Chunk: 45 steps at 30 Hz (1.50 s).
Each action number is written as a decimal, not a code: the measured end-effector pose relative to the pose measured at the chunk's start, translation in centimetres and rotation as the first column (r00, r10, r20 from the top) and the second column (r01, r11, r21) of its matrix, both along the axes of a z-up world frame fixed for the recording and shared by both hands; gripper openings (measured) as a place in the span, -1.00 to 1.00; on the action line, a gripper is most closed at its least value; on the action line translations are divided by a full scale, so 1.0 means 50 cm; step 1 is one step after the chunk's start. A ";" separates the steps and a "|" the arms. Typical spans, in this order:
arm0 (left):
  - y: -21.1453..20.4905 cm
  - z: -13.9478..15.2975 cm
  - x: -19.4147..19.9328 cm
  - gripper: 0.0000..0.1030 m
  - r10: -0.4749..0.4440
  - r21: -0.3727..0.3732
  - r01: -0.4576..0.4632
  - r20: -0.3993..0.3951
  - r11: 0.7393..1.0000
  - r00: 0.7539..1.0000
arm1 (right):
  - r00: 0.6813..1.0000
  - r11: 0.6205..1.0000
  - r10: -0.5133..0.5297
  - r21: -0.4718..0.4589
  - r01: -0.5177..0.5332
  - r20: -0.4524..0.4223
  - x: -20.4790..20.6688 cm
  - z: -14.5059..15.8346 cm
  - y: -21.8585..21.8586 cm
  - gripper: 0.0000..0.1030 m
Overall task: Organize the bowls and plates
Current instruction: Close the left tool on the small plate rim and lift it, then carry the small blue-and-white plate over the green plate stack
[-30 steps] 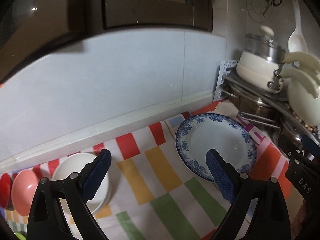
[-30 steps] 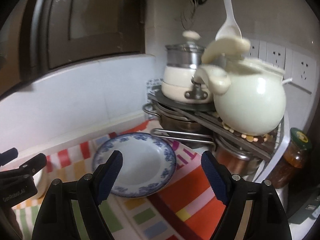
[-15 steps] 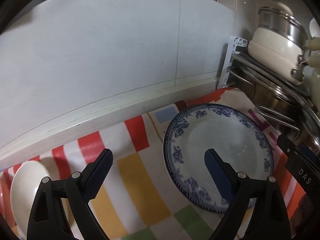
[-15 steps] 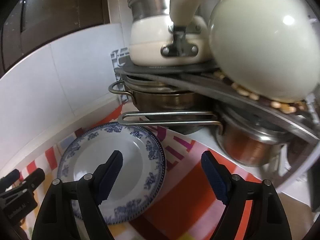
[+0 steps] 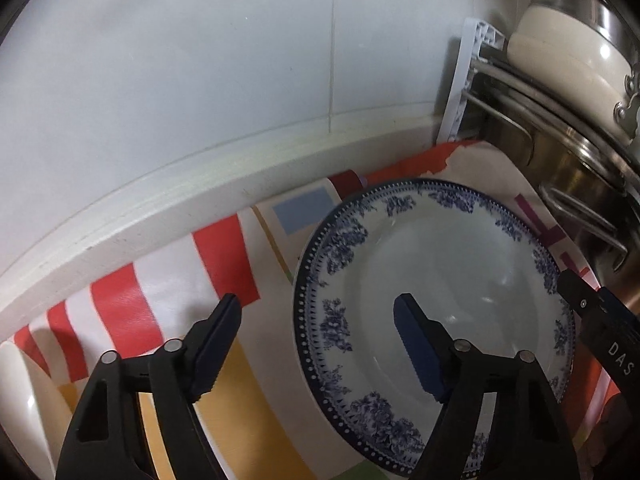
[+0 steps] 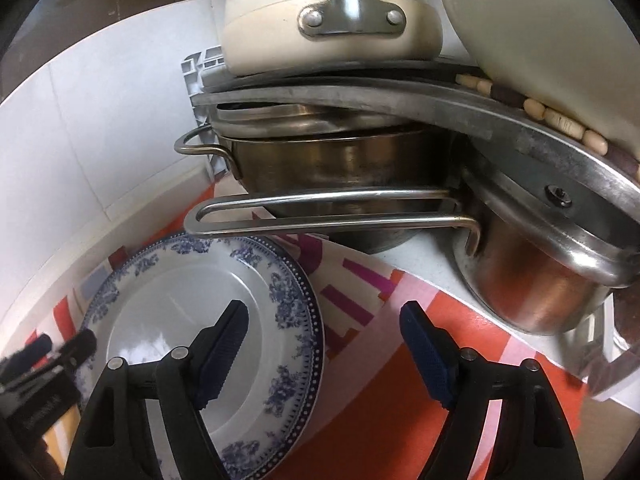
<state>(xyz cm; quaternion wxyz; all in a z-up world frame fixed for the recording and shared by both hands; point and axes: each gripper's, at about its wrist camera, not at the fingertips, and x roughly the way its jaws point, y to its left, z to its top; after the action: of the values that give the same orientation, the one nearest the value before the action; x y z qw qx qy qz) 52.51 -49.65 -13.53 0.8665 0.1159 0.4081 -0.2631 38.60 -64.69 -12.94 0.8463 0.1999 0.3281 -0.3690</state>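
Both grippers are down low over the plate [image 5: 436,280] now; it lies flat on the striped cloth [image 5: 168,292], blue flowers round its rim, near the white wall ledge [image 5: 200,196] at twelve o'clock. The left gripper [image 5: 318,312] is spread wide, nothing between its fingers; one pad [image 5: 416,352] hangs over the plate's middle, the other over the cloth at nine o'clock of the plate, so the rim runs between them. From the right wrist view, the right gripper [image 6: 324,320] is spread just as wide and holds nothing; its one pad [image 6: 224,348] sits over the plate's well, the other above orange cloth at three o'clock. At twelve o'clock there, a steel pot [image 6: 328,168] stands under a metal shelf [image 6: 400,100], a cream pot [image 6: 332,12] on top; a wire handle [image 6: 320,216] juts out just over the plate's far rim. A white bowl [image 5: 24,400] peeks in at eight o'clock in the left view.
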 end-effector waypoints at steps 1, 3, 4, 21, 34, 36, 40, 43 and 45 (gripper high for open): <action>-0.002 -0.002 0.000 0.44 -0.004 -0.002 0.004 -0.004 1.000 1.000 | 1.000 1.000 0.004 0.006 -0.004 0.001 0.001 -0.002 -0.001 0.52; -0.009 -0.003 0.002 0.44 -0.010 -0.003 0.010 -0.005 1.000 1.000 | 1.000 1.000 0.012 0.022 -0.012 -0.002 0.003 -0.006 -0.003 0.45; -0.012 -0.004 0.003 0.43 -0.011 -0.002 0.011 -0.005 1.000 1.000 | 1.000 0.999 0.013 0.029 -0.013 -0.003 0.003 -0.008 -0.006 0.43; -0.037 -0.021 0.024 -0.28 -0.024 -0.008 0.024 -0.027 1.000 0.999 | 0.994 0.991 0.094 0.097 -0.088 -0.054 0.063 -0.047 -0.012 -0.05; -0.005 -0.001 0.013 -0.33 0.012 -0.023 -0.012 -0.004 1.000 1.000 | 0.992 0.992 0.124 0.038 -0.123 -0.025 0.061 -0.033 0.004 -0.36; 0.004 0.004 0.011 -0.34 0.021 -0.017 -0.020 0.010 1.000 1.000 | 0.991 0.991 0.133 0.020 -0.132 -0.026 0.061 -0.029 0.014 -0.36; 0.031 0.003 0.001 -0.33 0.019 -0.006 -0.019 -0.001 1.000 1.000 | 0.987 0.987 0.158 0.034 -0.157 -0.024 0.063 -0.027 0.025 -0.36; 0.043 -0.001 -0.002 -0.33 0.014 0.016 -0.014 -0.003 1.000 1.000 | 0.983 0.984 0.179 0.029 -0.177 -0.045 0.062 -0.020 0.034 -0.36; 0.044 -0.003 -0.005 -0.33 0.007 0.033 -0.007 0.001 0.999 1.000 | 0.979 0.980 0.195 0.047 -0.192 -0.059 0.065 -0.023 0.034 -0.36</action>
<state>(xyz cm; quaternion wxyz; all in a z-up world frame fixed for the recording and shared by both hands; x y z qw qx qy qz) 52.27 -47.45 -13.70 0.8655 0.1290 0.4126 -0.2531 41.85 -62.97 -14.08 0.8631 0.1727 0.3800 -0.2843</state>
